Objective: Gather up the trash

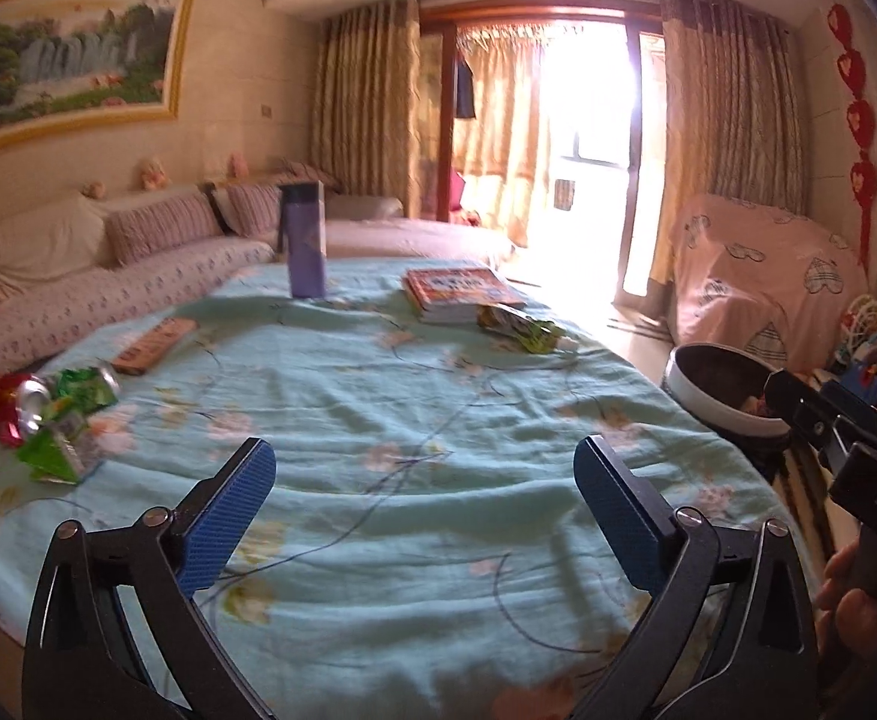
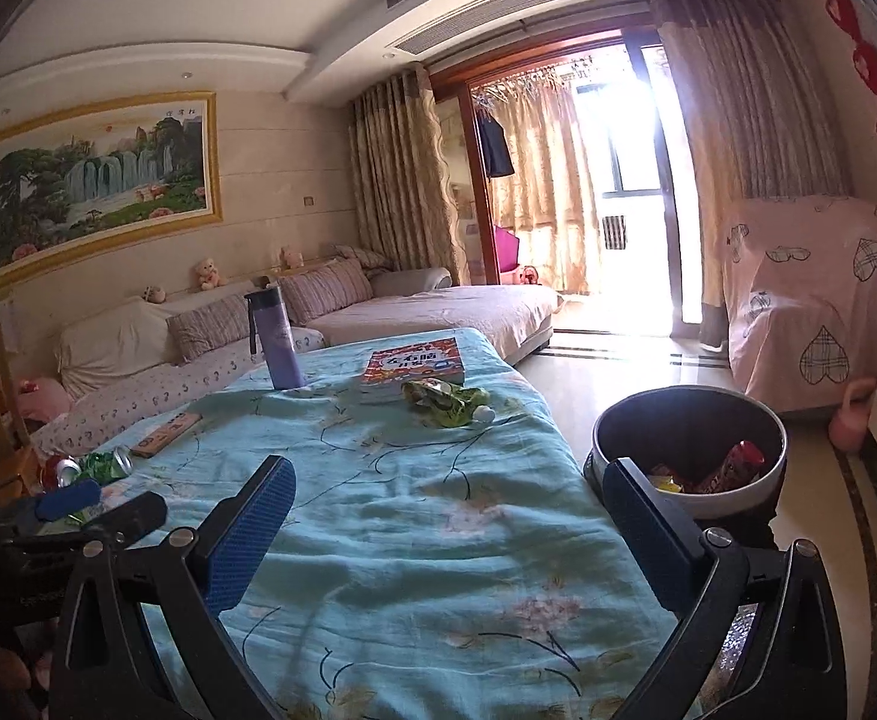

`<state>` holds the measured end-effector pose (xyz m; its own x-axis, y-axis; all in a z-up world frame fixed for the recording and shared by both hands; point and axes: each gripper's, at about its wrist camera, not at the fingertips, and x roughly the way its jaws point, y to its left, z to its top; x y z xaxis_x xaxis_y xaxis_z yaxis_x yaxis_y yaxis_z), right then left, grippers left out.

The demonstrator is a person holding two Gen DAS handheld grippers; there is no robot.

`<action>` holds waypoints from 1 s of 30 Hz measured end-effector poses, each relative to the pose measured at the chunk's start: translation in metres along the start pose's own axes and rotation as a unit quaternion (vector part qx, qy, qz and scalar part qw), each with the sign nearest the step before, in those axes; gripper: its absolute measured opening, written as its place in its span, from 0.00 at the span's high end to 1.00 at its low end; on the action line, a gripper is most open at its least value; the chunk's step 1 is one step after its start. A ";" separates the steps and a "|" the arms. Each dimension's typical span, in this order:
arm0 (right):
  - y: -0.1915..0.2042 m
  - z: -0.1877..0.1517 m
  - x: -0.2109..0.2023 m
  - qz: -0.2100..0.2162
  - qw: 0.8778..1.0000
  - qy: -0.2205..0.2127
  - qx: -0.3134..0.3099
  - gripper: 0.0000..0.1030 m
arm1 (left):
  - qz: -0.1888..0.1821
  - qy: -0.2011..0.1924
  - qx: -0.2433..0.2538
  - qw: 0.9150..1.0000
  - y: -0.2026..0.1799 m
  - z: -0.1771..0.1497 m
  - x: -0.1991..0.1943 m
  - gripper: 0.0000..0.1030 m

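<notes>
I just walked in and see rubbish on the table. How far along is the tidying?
Some is done: the bin beside the table already holds red wrappers. Nothing is in hand: the left gripper and right gripper are both open and empty. Still left on the floral tablecloth: the crushed cans and green wrappers at the left edge, and a green snack bag by the book.

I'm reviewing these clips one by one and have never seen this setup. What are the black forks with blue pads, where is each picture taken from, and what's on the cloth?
There is no robot: a person carries hand-held tongs, each with a camera looking along its fingers. The left tongs and right tongs both stand open and empty. On the blue floral cloth lie crushed cans and green wrappers, a flat box, a purple bottle, a book and another green wrapper. The bin beside the table already holds trash.
</notes>
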<state>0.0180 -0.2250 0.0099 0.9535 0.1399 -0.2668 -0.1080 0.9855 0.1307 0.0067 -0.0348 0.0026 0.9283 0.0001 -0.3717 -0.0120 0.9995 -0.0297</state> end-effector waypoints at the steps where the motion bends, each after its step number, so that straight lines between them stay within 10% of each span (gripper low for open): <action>1: -0.001 -0.005 0.001 -0.002 1.000 0.000 0.002 0.00 | 0.005 -0.010 0.004 1.000 0.001 -0.004 -0.004 0.00; 30: 0.002 -0.021 -0.014 -0.007 1.000 0.001 -0.024 0.00 | 0.026 -0.005 0.021 0.999 -0.002 -0.018 -0.015 0.00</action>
<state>-0.0011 -0.2233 -0.0060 0.9547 0.1264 -0.2695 -0.1083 0.9908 0.0811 -0.0141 -0.0371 -0.0080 0.9307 0.0514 -0.3623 -0.0444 0.9986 0.0277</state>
